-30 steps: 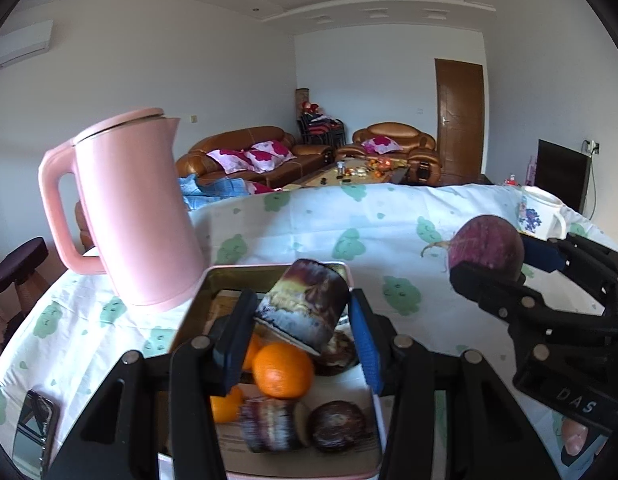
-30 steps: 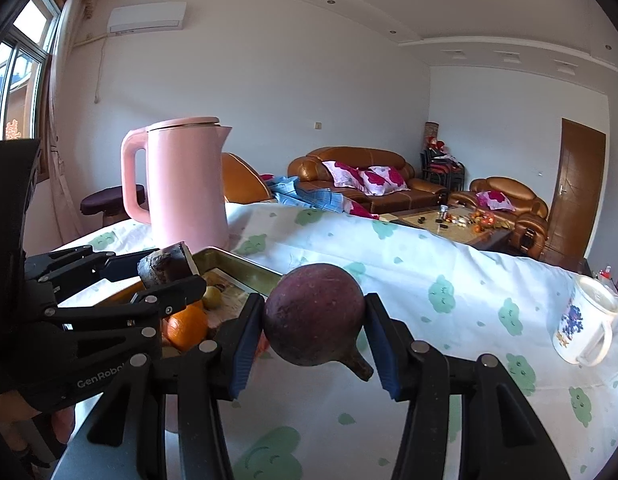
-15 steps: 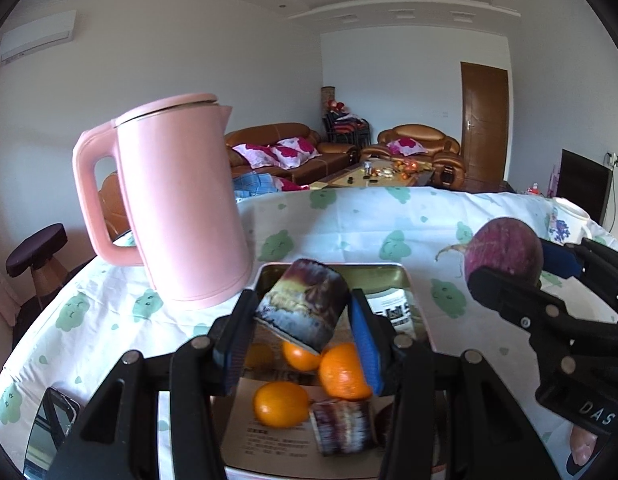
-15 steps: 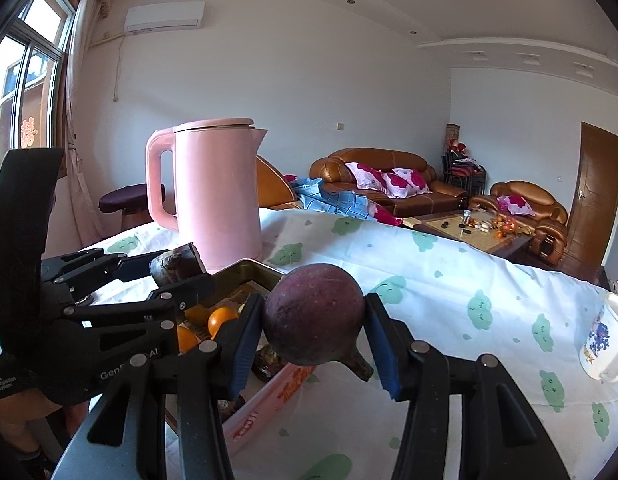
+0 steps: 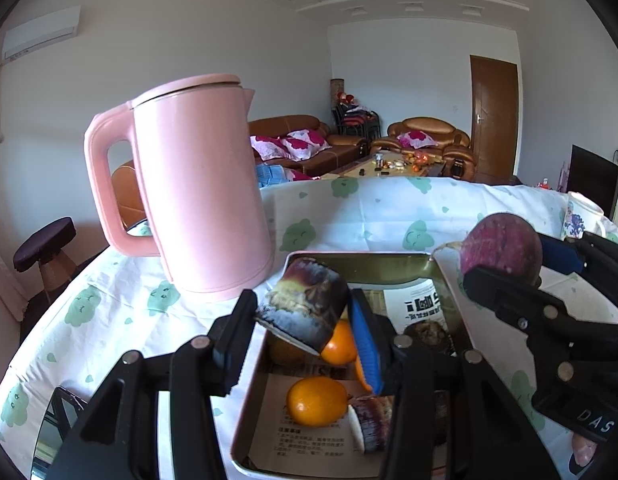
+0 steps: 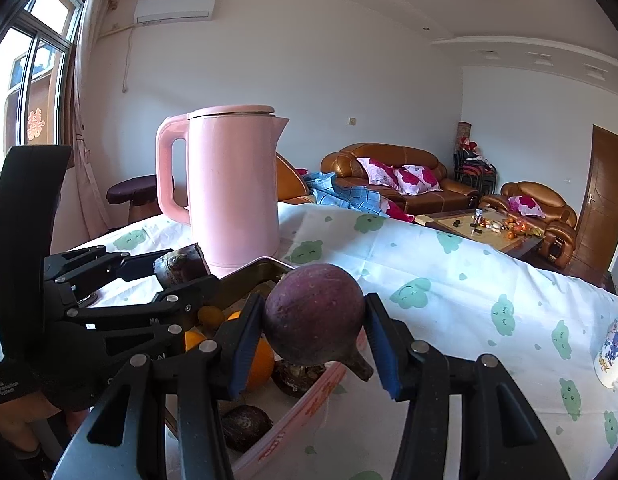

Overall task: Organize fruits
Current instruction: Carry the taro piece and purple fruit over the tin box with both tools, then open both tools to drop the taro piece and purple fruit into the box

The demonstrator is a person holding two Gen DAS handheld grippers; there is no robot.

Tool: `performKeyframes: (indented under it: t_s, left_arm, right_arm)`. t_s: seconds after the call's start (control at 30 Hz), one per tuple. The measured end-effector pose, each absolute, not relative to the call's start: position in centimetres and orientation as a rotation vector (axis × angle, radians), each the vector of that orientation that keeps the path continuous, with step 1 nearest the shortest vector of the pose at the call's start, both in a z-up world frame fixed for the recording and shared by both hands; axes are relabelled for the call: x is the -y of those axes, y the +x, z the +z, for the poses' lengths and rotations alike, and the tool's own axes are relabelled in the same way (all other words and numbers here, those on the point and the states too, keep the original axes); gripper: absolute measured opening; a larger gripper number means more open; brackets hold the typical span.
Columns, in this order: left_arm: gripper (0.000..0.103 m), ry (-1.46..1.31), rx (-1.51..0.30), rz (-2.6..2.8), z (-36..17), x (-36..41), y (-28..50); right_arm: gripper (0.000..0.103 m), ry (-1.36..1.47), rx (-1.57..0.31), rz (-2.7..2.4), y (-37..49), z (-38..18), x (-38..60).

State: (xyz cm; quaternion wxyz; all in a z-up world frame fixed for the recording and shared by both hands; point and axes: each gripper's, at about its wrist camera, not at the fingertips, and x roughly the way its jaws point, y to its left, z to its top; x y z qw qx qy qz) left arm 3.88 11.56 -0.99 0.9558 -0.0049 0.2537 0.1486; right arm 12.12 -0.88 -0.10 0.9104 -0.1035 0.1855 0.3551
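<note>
Purple-skinned produce clamped in both tools above the shallow metal tray.
The right tool pinched a round, firm, smooth purple root across its middle; the left tool gripped a cut dark chunk, likely light, slick at its cut face.

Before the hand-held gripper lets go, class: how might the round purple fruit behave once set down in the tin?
The round purple fruit looks nearly spherical, so it would probably roll until it meets the oranges or the tin's wall. Held between the right hand-held gripper's pads without denting, it seems firm. Its stubby stem may stop the roll.
</note>
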Motion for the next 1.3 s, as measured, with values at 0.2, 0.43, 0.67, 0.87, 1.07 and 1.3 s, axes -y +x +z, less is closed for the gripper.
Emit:
performKeyframes:
  t_s: [0.2, 0.43, 0.67, 0.87, 1.07, 1.3]
  left_arm:
    - [0.048, -0.018, -0.525, 0.309, -1.3, -12.1, 3.9]
    - [0.048, -0.022, -0.544, 0.311, -1.9, -12.6, 4.0]
    - [0.048, -0.029, -0.578, 0.317, -2.8, -13.4, 4.2]
    - [0.048, -0.037, -0.599, 0.300, -2.9, -13.7, 4.4]
    - [0.056, -0.038, -0.612, 0.302, -3.0, -13.7, 4.3]
    - [0.086, -0.066, -0.541, 0.331, -1.8, -14.2, 2.4]
  right_arm:
    - [0.052, -0.220, -0.397, 0.738, 12.4, -0.6, 0.0]
    - [0.052, -0.234, -0.417, 0.749, 12.8, -1.1, -1.2]
    - [0.053, -0.253, -0.456, 0.765, 13.4, -2.1, -2.4]
    - [0.053, -0.239, -0.526, 0.809, 14.3, -3.1, -2.6]
    - [0.055, -0.240, -0.526, 0.813, 14.3, -3.1, -2.5]
    - [0.076, -0.188, -0.471, 0.826, 13.6, -1.9, -1.0]
